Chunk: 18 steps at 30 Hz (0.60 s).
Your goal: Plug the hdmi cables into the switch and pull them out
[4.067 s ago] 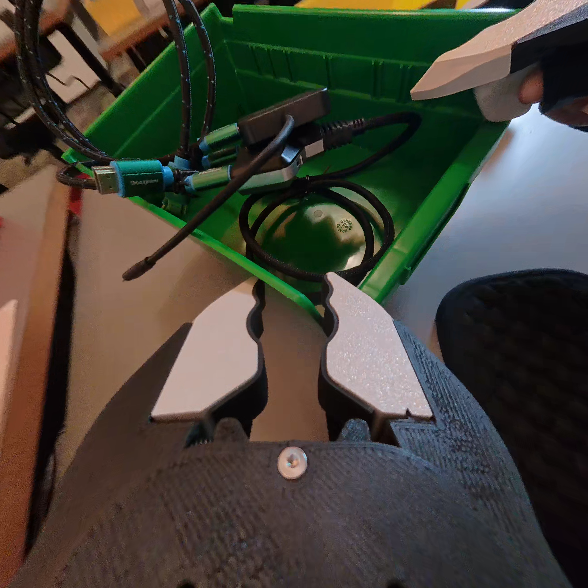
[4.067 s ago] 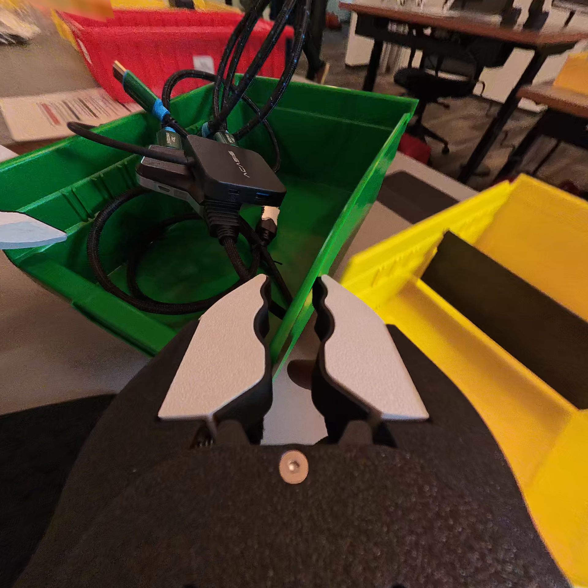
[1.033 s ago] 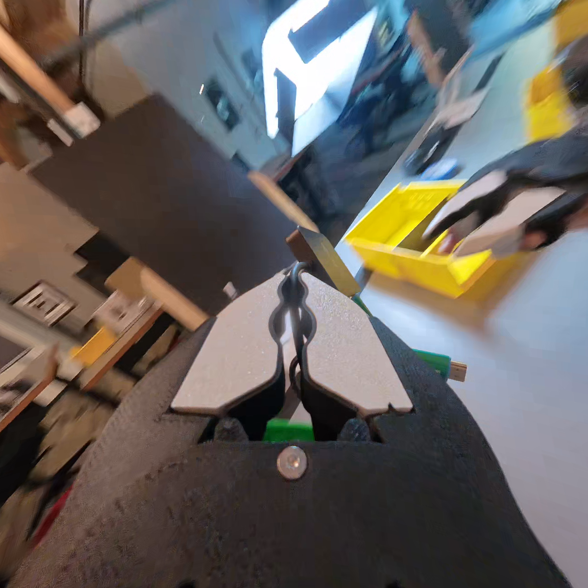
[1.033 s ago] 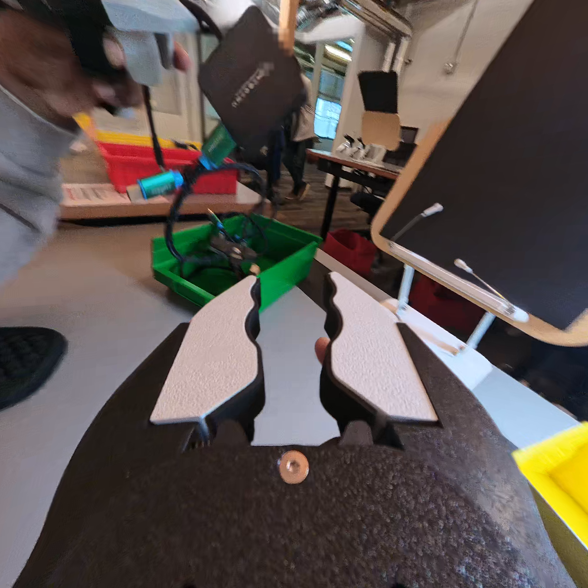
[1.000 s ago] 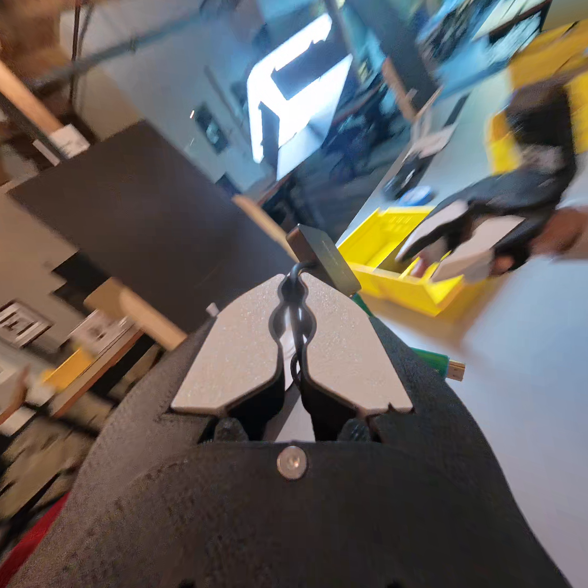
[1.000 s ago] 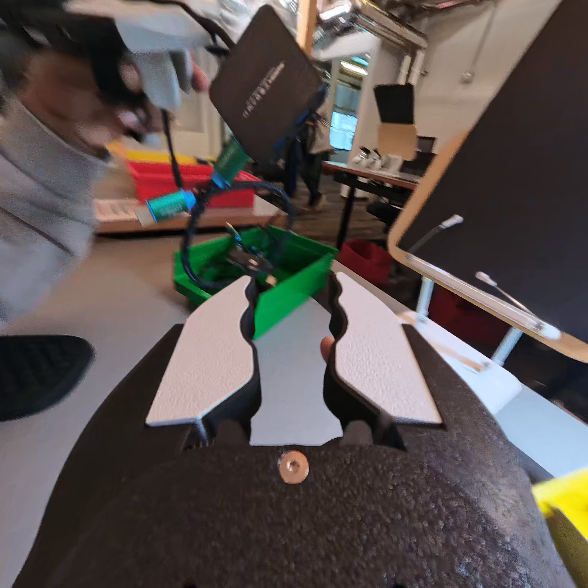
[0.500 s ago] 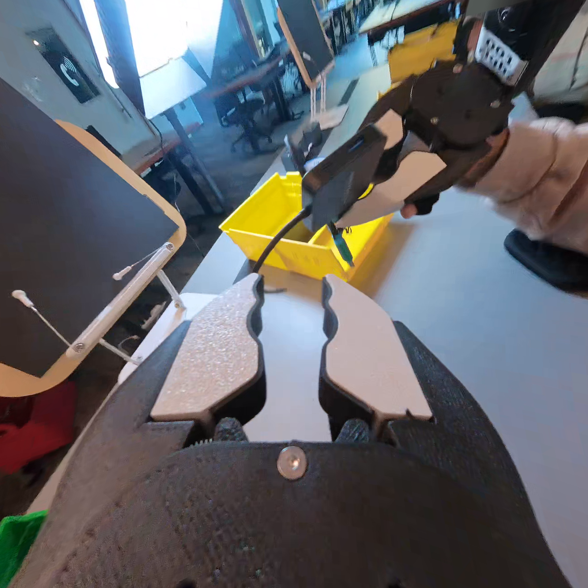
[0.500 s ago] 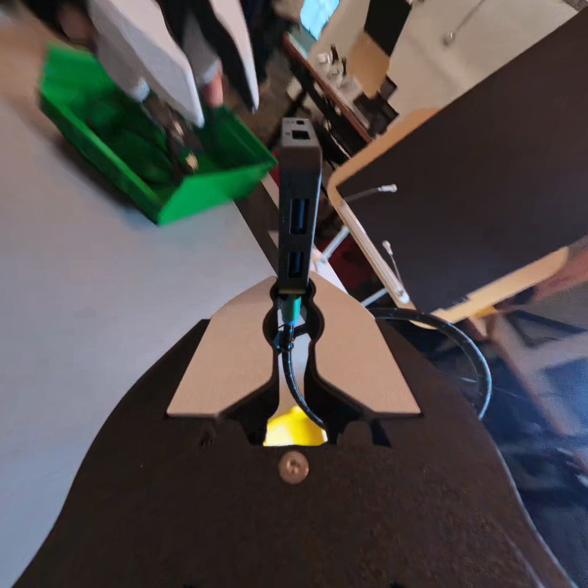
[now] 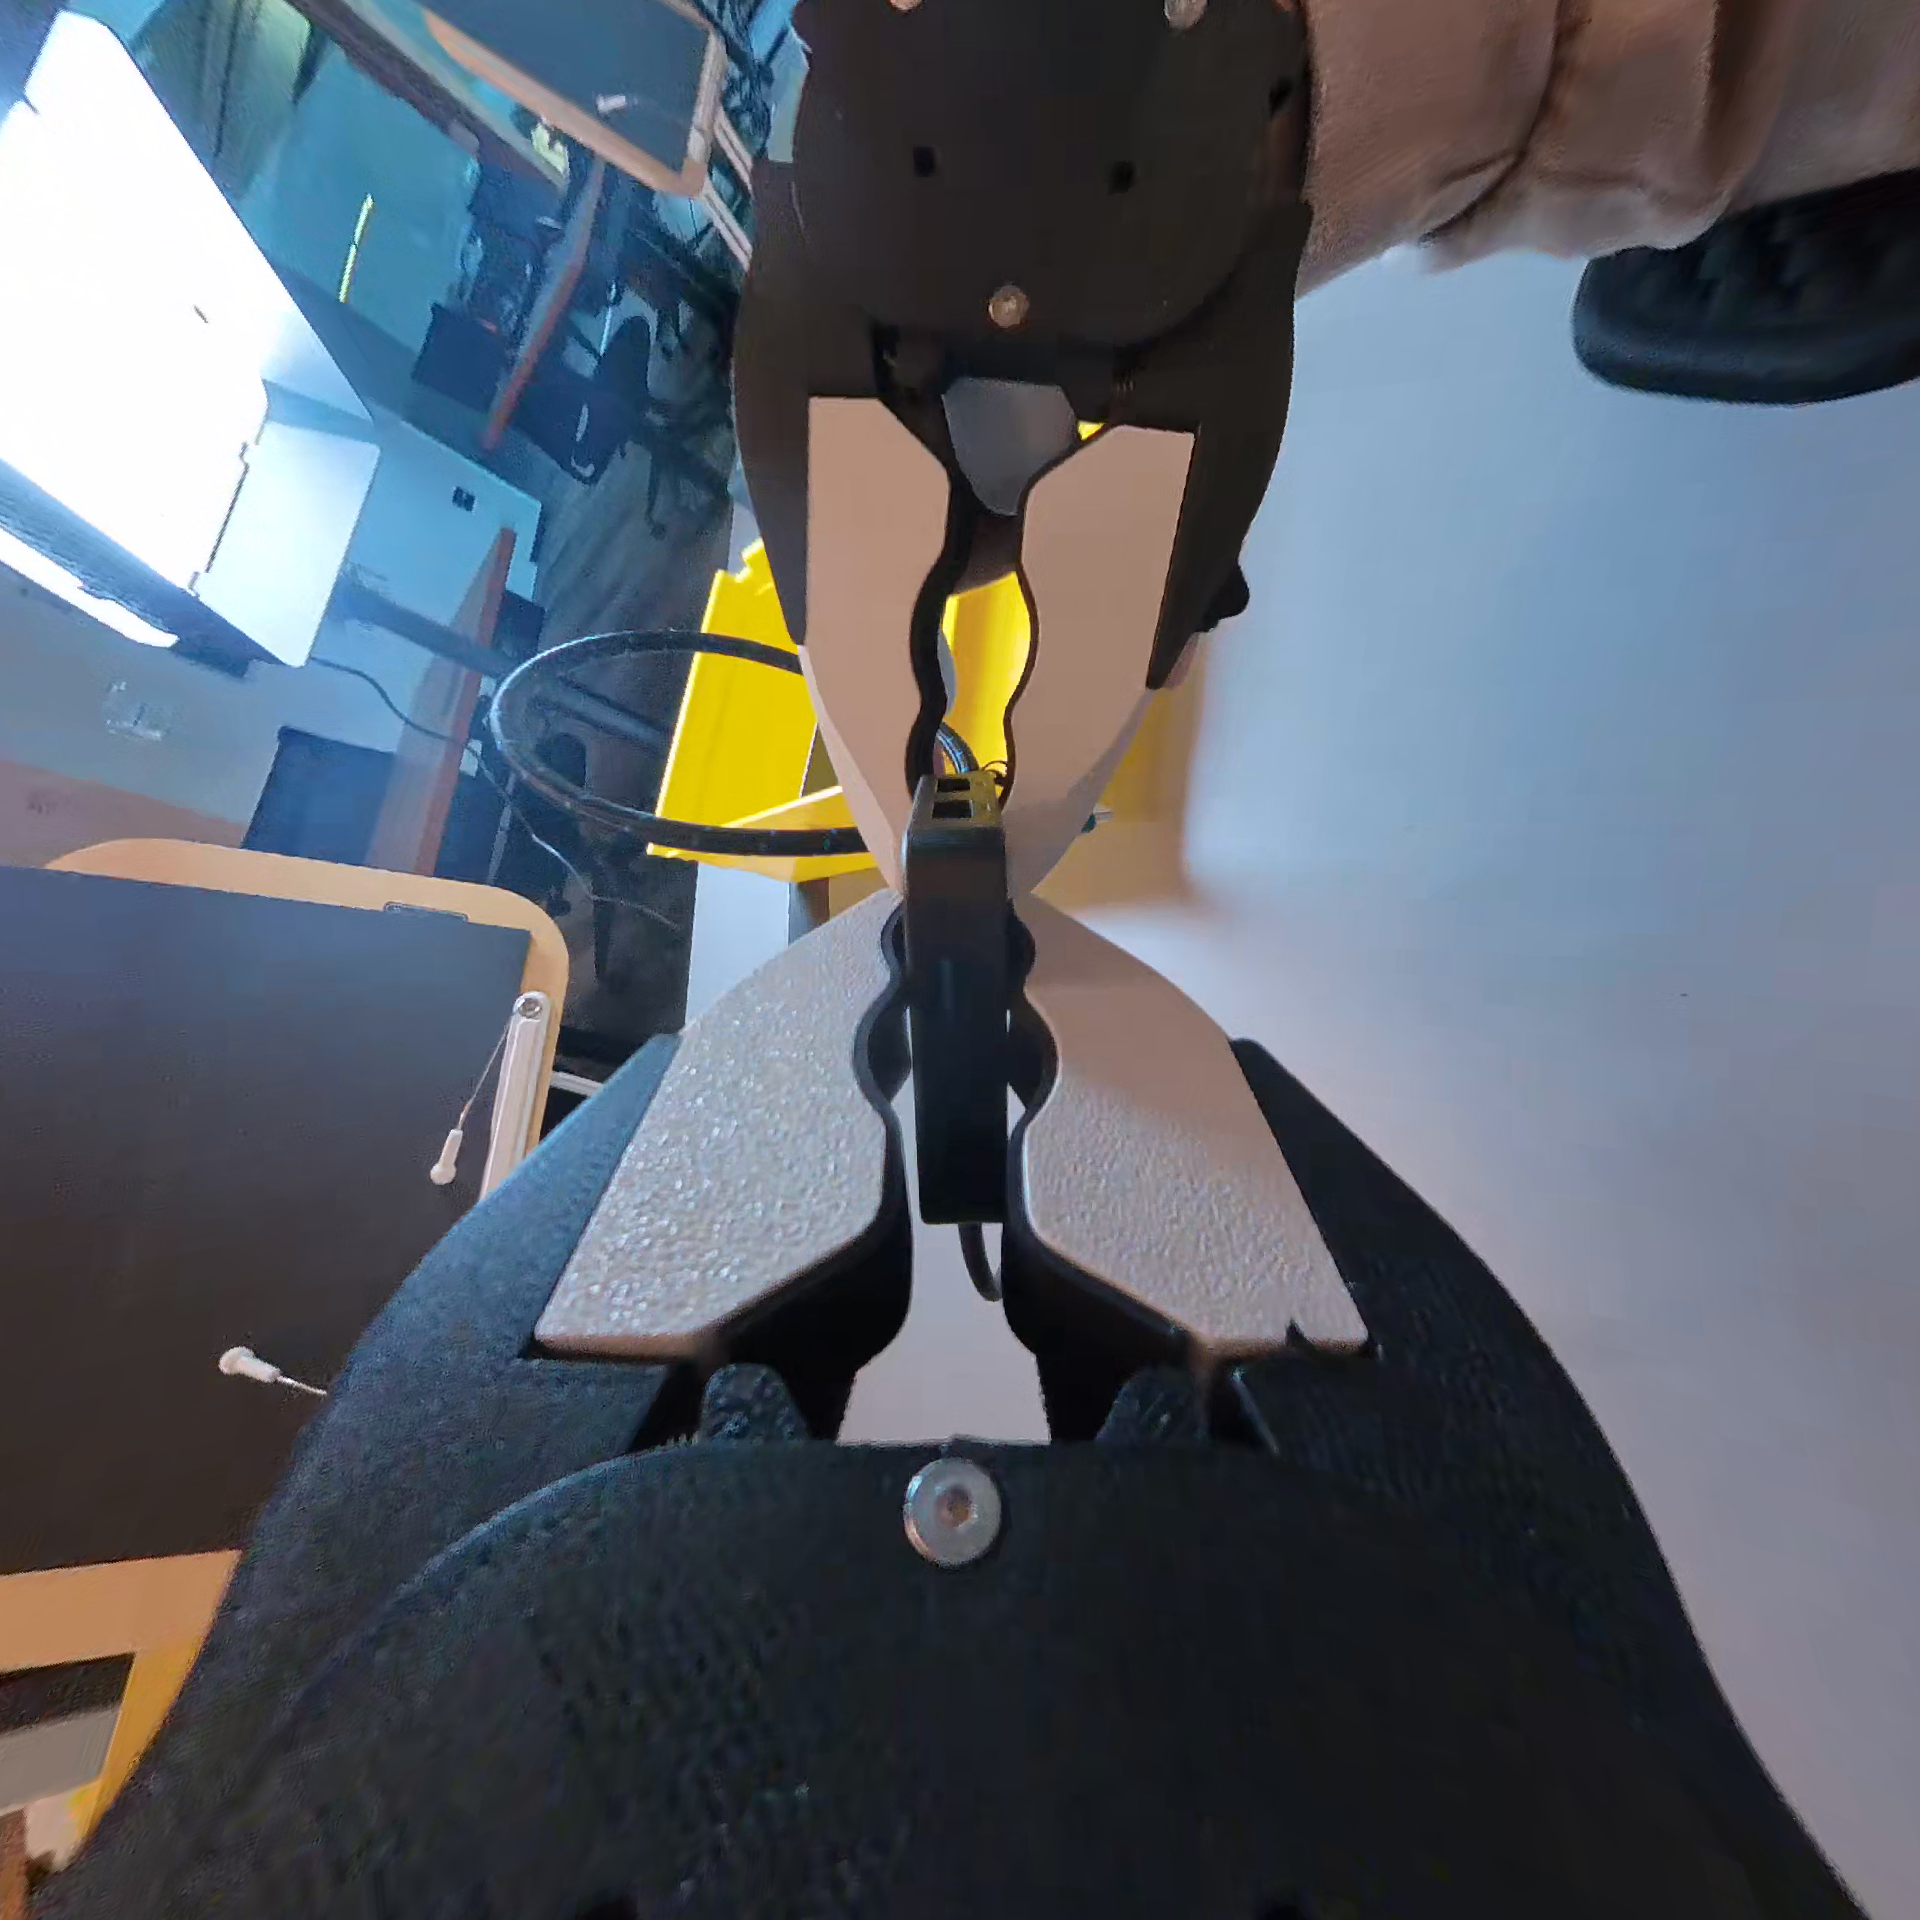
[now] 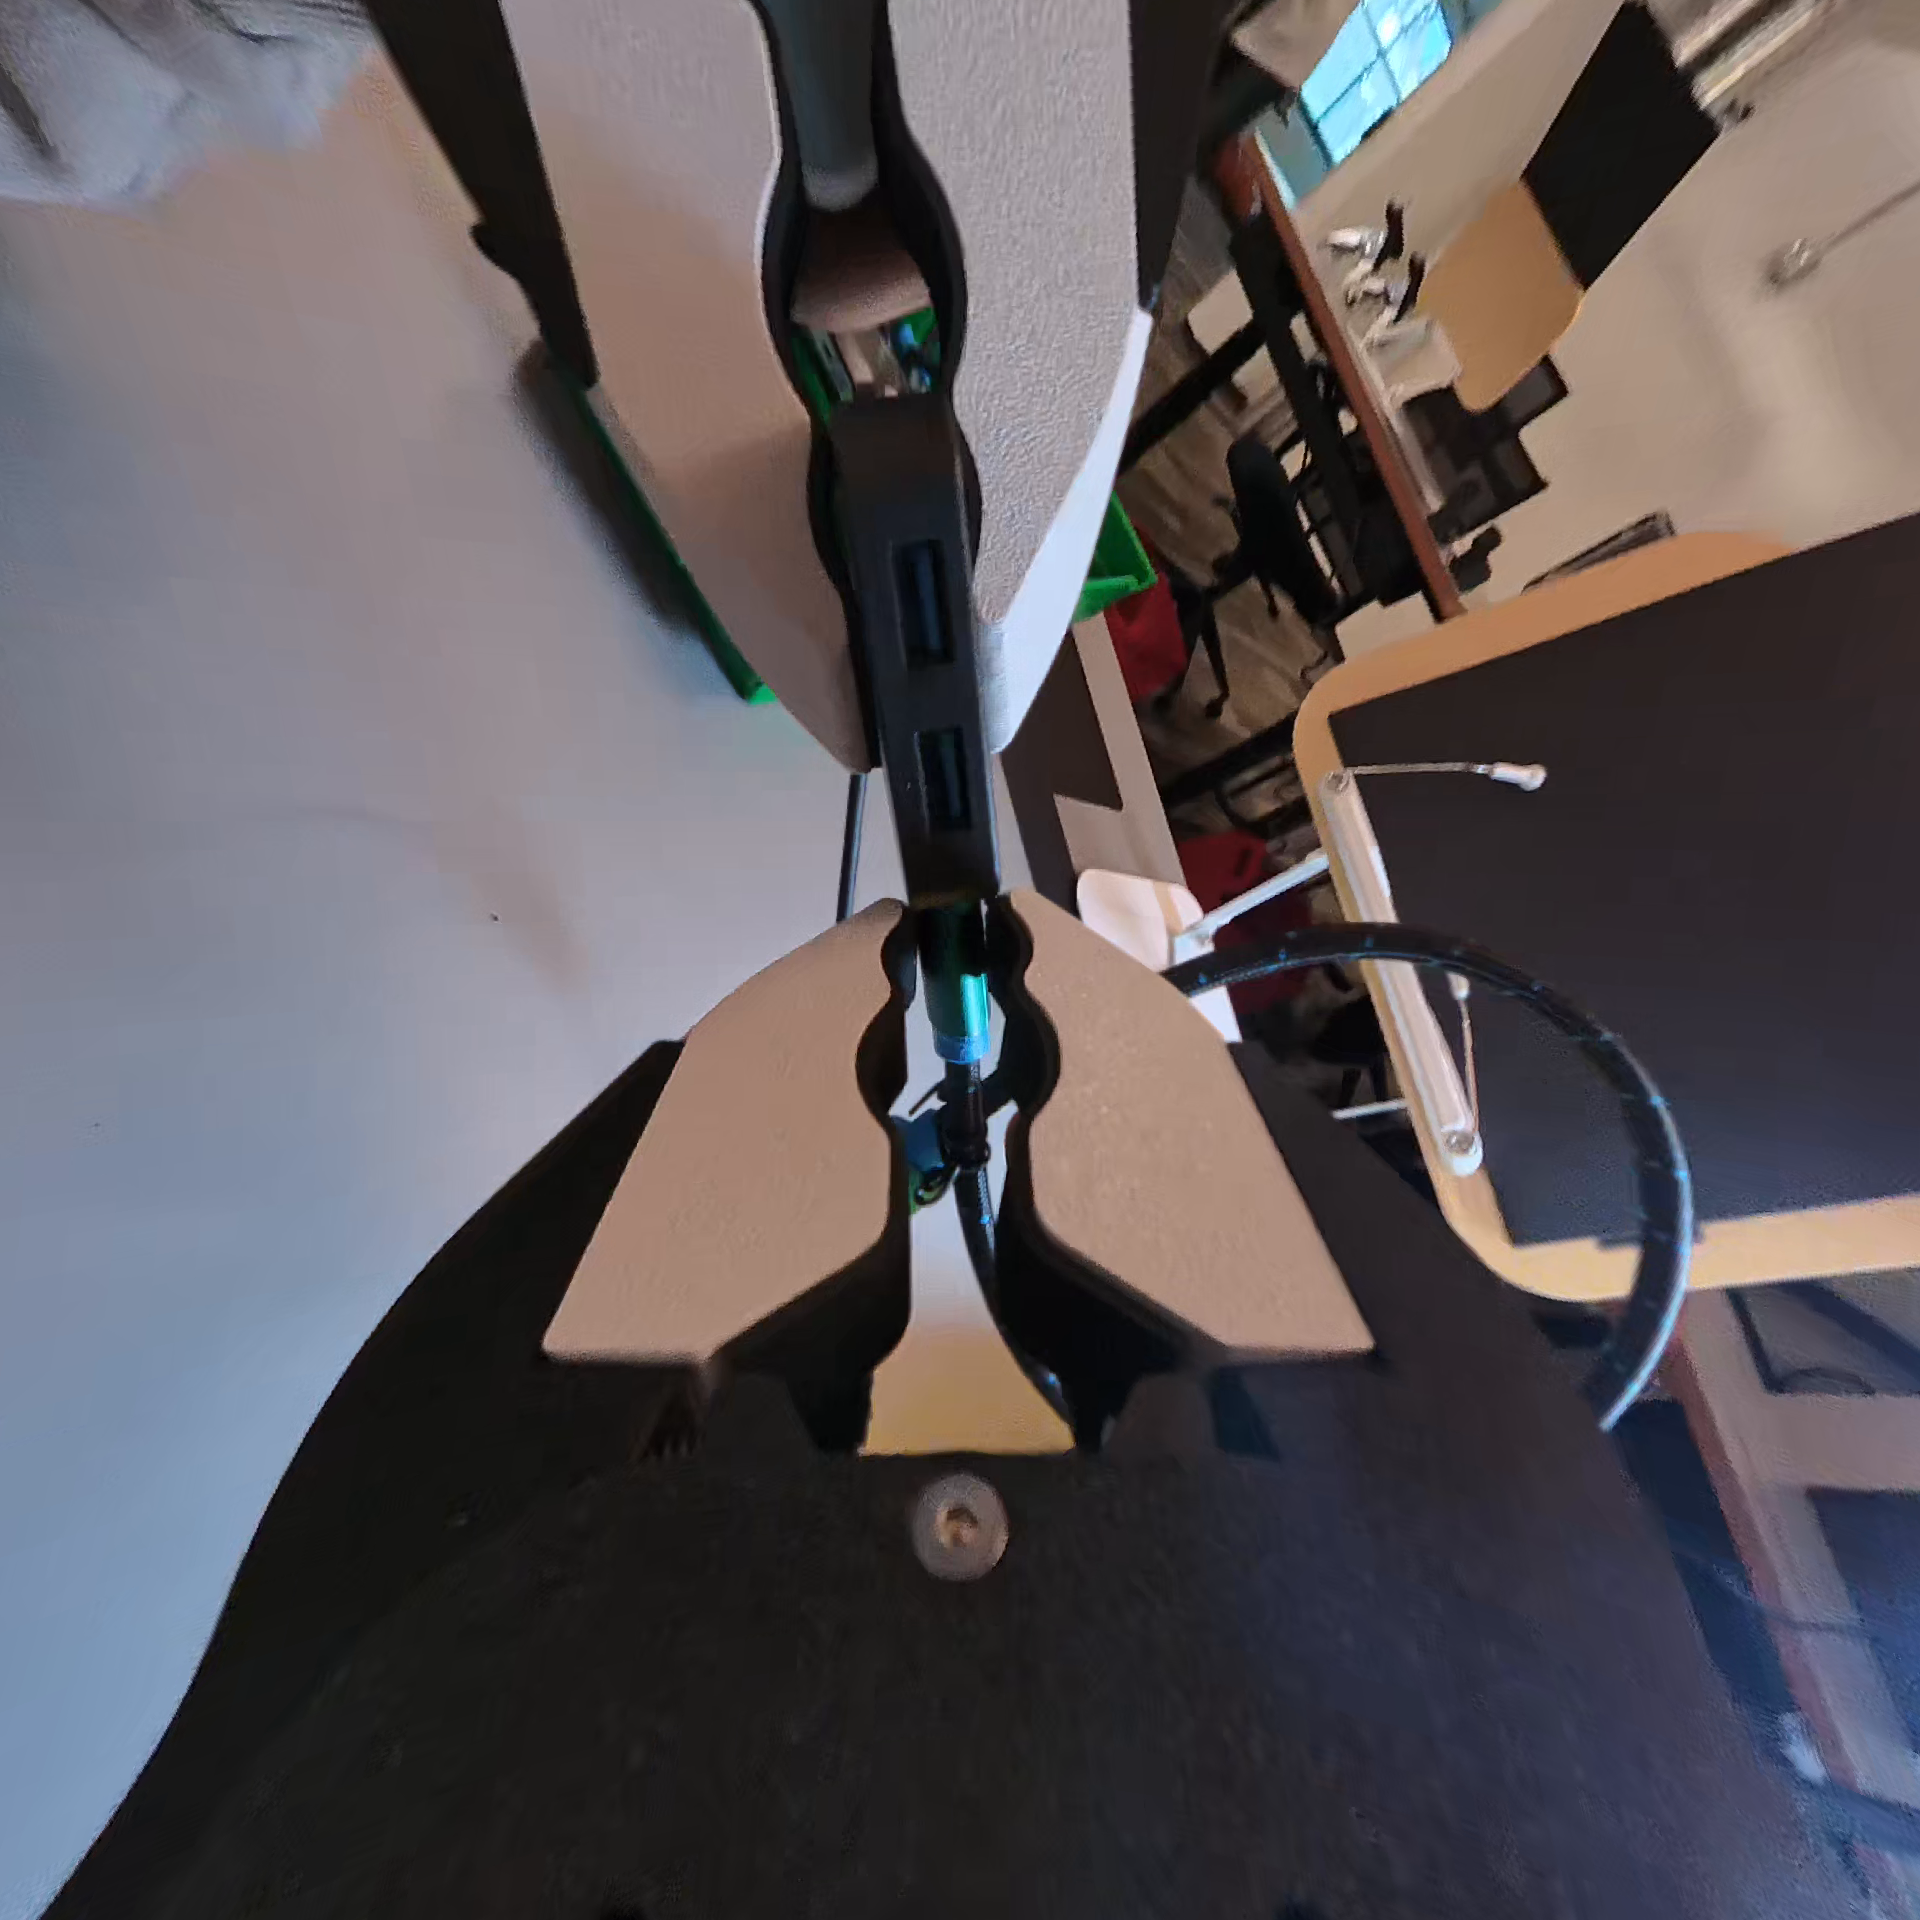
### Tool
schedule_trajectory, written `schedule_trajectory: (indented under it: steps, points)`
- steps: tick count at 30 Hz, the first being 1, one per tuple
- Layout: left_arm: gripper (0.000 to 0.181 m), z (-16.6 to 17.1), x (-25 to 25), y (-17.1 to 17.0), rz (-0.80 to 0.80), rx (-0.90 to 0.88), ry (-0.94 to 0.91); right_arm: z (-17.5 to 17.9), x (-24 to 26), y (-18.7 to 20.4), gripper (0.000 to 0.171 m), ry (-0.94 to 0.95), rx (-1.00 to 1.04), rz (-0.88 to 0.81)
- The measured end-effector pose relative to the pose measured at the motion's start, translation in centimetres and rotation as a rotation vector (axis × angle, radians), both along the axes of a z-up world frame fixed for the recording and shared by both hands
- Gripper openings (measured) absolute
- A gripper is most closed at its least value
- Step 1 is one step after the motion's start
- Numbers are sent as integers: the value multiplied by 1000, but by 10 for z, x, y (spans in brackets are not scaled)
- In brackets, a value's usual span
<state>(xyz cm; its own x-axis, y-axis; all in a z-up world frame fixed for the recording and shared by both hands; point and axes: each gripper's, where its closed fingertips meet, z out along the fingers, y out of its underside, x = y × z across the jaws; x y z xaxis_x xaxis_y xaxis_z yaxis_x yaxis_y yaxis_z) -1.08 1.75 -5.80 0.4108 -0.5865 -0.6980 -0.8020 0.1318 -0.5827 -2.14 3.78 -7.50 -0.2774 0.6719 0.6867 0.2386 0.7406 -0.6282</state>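
The black switch (image 9: 954, 1049) hangs in the air, edge-on, between my two grippers, which face each other. My left gripper (image 9: 956, 920) is shut on the switch body. My right gripper (image 10: 951, 909) is shut on a green HDMI plug (image 10: 961, 997) that is seated in the switch's near end (image 10: 930, 665). The plug's black braided cable (image 10: 1558, 1039) loops off to the right. In the left wrist view the right gripper (image 9: 961, 831) comes in from above. In the right wrist view the left gripper (image 10: 925, 727) clamps the switch's far half.
Below lies the grey table (image 9: 1558, 935). A yellow bin (image 9: 748, 727) stands behind the right gripper, a green bin (image 10: 1117, 561) behind the left one. A black panel with a wooden rim (image 10: 1662, 935) stands past the table edge. A black pad (image 9: 1766, 301) lies on the table. Both grippers' tips are close together, under 4 cm apart.
Half a second ago my left gripper was open and empty, apart from the switch. It has since closed on the switch body, while my right gripper keeps its hold on the plug.
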Motion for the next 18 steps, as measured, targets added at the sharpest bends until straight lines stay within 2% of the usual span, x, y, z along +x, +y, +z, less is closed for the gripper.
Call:
schedule_trajectory:
  steps: [8, 10, 11, 13, 15, 18]
  points:
    - [14, 9, -8, -21, 8, -39, 46, 14, 11, -16, 12, -6, 96, 59]
    - [14, 22, -39, -24, 114, -4, 40, 1, 28, 46, 12, -116, 272, -169]
    - [14, 36, -56, -30, 147, 36, -18, 1, 36, 60, 12, -102, 162, -172]
    - [14, 62, -88, -46, 200, 124, -114, 28, 54, 81, 13, 18, -40, -199]
    - [14, 78, -110, -56, 258, 202, -152, 47, 74, 104, 13, 61, -38, -290]
    - [14, 94, -111, -60, 237, 274, -223, 59, 87, 134, 13, 107, -57, -407]
